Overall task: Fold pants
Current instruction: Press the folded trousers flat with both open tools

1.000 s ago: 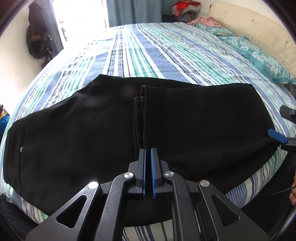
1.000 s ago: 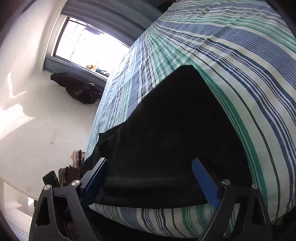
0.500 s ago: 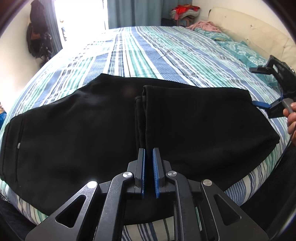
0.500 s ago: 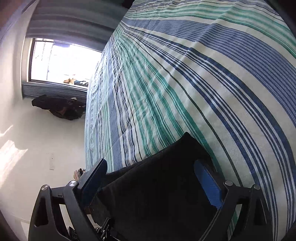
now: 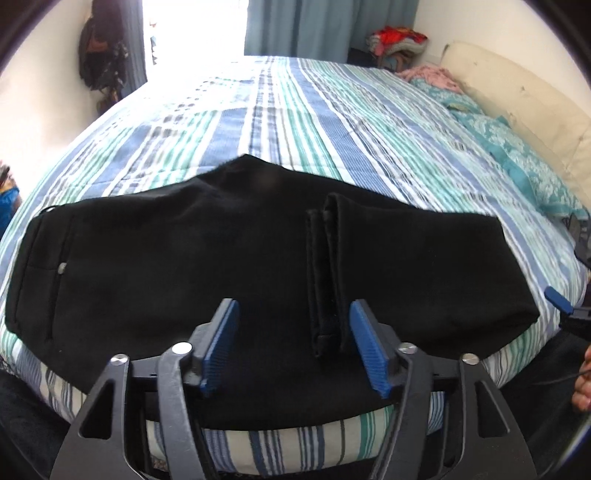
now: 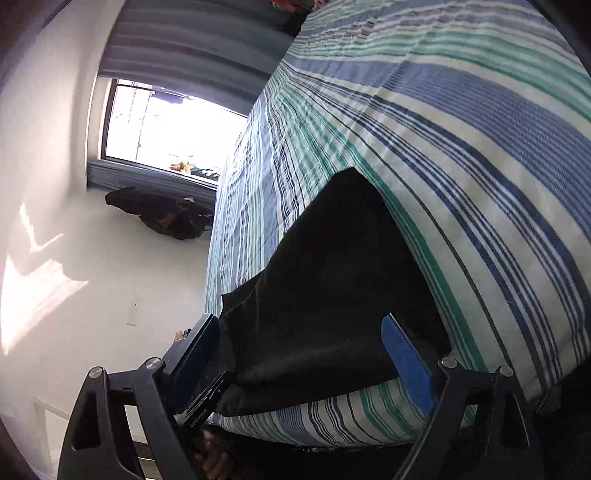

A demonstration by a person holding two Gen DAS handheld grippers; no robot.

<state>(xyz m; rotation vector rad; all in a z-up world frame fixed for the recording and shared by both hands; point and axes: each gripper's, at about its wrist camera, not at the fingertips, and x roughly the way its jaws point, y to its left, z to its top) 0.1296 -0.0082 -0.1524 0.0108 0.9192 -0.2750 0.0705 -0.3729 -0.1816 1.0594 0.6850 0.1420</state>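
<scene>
On the near edge of the blue, green and white striped bedspread (image 5: 332,122) lies one pair of black fabric pants (image 5: 184,266), spread flat across the width of the left wrist view, with the leg ends folded back so two cuff edges (image 5: 327,273) run side by side over the middle of the cloth. Directly in front of that fold hangs the left gripper (image 5: 294,347), its two blue-padded fingers spread wide and holding nothing; the right-hand blue pad (image 5: 367,350) sits just beside the folded cuffs, and the other pad (image 5: 219,347) stands over plain black cloth. Whether the pads touch the fabric cannot be told.

At the right end of the pants, the right gripper (image 6: 301,360) faces the folded edge of the cloth (image 6: 332,295) from off the side of the bed. Its two blue fingers are also spread apart, empty, with the black fabric showing between them where it lies over the mattress edge. In the left wrist view only one blue fingertip of this gripper (image 5: 557,299) shows, apart from the corner of the pants, with part of a hand (image 5: 583,376) below it.

Farther up the bed lie a teal patterned pillow (image 5: 517,147) and a pink cloth (image 5: 432,75) against a cream padded headboard (image 5: 517,92). One bright window (image 6: 162,129) with grey-blue curtains (image 5: 306,26) stands beyond the bed, and a dark bag (image 5: 99,55) hangs on the white wall.
</scene>
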